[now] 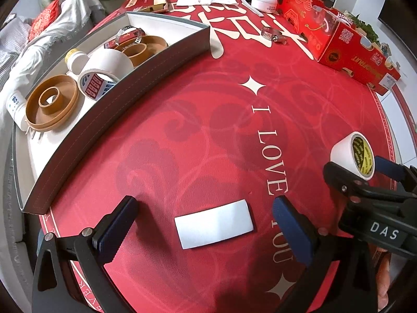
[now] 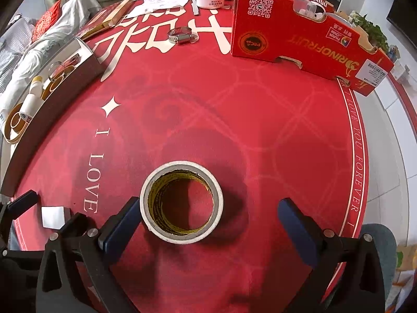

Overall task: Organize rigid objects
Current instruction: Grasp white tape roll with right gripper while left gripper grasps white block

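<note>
Right wrist view: right claw (image 2: 208, 224) is spread wide, tape roll (image 2: 181, 201) flat on the worktop (image 2: 260, 130) between its fingers, touching the left one. Left claw (image 1: 206, 224) is also wide apart, with a white card (image 1: 214, 223) lying between its fingers, touching neither.

The right gripper (image 2: 206, 224) hangs over the red tabletop (image 2: 260, 135) with its jaws spread wide. A roll of white tape (image 2: 181, 201) lies flat between them, touching the left pad and apart from the right one. At 12 o'clock sits a metal hose clamp (image 2: 181, 35); at 2 o'clock a red fruit carton (image 2: 299, 39); at 10 o'clock a grey box (image 2: 52, 96) holding rolls and bottles.
</note>
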Demonstrator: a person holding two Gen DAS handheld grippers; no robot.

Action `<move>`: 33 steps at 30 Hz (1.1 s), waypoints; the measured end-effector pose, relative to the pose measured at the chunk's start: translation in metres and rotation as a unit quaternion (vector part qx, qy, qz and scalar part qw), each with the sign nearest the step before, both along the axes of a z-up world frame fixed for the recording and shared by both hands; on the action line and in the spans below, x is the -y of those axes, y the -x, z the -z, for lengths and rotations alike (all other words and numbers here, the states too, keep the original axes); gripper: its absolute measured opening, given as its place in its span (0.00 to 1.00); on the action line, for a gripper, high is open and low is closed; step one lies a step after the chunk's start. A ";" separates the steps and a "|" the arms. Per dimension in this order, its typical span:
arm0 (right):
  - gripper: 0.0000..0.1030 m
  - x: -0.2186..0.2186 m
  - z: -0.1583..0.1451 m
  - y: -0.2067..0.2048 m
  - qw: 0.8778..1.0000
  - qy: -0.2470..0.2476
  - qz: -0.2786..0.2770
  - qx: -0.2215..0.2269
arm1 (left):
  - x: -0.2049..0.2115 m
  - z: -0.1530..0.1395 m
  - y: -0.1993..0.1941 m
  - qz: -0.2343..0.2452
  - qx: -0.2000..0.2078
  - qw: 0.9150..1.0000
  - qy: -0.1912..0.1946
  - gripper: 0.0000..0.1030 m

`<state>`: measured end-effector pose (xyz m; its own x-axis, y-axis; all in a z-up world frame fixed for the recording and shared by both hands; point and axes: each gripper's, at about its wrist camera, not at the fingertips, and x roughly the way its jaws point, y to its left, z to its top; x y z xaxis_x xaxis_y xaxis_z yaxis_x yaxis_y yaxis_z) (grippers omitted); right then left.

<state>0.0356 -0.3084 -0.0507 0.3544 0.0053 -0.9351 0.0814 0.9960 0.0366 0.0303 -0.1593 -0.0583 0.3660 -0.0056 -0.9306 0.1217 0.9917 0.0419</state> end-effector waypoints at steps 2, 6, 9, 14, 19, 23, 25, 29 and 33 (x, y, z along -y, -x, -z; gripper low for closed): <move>1.00 0.000 0.000 0.000 1.000 0.001 0.000 0.001 | 0.000 0.000 0.001 0.001 0.001 1.000 0.000 1.00; 1.00 0.000 0.000 0.001 1.000 0.001 0.001 0.004 | 0.000 0.000 0.000 0.001 -0.001 1.000 -0.001 1.00; 1.00 0.000 0.000 0.002 1.000 0.001 0.004 0.007 | -0.001 -0.001 -0.002 0.000 -0.005 1.000 0.000 1.00; 1.00 0.000 0.000 -0.001 1.000 0.002 0.004 0.008 | 0.000 -0.002 -0.008 -0.003 -0.023 1.000 -0.002 1.00; 1.00 -0.001 0.000 -0.007 1.000 0.003 0.001 -0.016 | -0.001 -0.009 -0.006 0.009 -0.026 1.000 -0.001 0.76; 0.74 -0.009 -0.004 -0.007 1.000 0.006 -0.026 -0.012 | -0.002 -0.016 -0.004 0.024 -0.028 0.999 0.004 0.54; 0.49 -0.015 -0.010 -0.006 0.999 0.006 -0.036 -0.003 | -0.005 -0.018 -0.003 0.018 -0.030 0.999 0.012 0.54; 0.49 -0.018 -0.012 -0.005 0.999 -0.001 -0.034 -0.007 | -0.018 -0.023 -0.003 -0.008 -0.031 0.999 0.026 0.54; 0.49 -0.009 -0.013 0.004 0.999 -0.031 -0.009 -0.003 | -0.033 -0.036 -0.002 -0.038 -0.009 0.999 0.031 0.54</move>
<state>0.0311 -0.2999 -0.0372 0.3474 0.0706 -0.9351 0.0634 0.9931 0.0985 0.0328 -0.1266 -0.0222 0.3516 -0.0367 -0.9354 0.0456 0.9987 -0.0220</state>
